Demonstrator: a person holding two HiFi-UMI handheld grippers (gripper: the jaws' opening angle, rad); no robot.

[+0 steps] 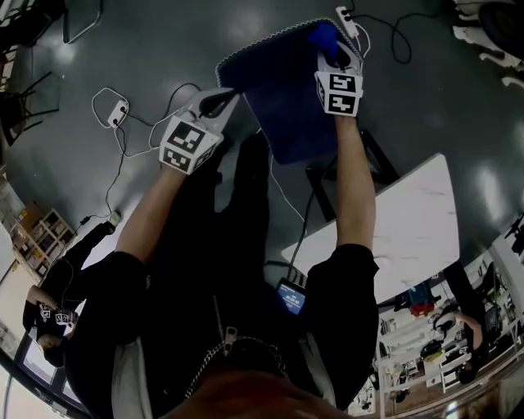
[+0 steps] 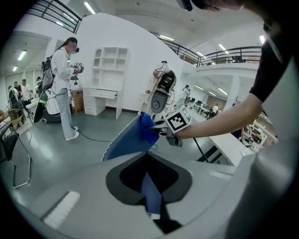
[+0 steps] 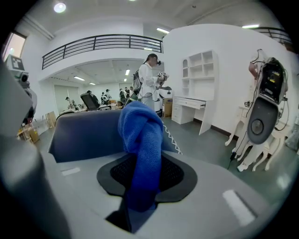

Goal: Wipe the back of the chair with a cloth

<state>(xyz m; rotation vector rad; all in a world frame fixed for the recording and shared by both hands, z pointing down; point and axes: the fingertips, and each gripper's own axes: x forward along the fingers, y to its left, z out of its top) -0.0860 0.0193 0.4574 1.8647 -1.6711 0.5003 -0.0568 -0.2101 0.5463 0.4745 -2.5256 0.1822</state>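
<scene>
Above the floor (image 1: 147, 49), left tongs (image 1: 221, 101) and right tongs (image 1: 332, 47) each pinch the spread blue cloth (image 1: 282, 98); wiping seems not yet begun

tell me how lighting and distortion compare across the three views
Head view: dim and underexposed, soft glare patches on the dark floor, edges bowed. Left gripper view: bright, ceiling strip lights, strong fisheye and black corners. Right gripper view: equally bright, cloth close up yet fairly sharp.
</scene>
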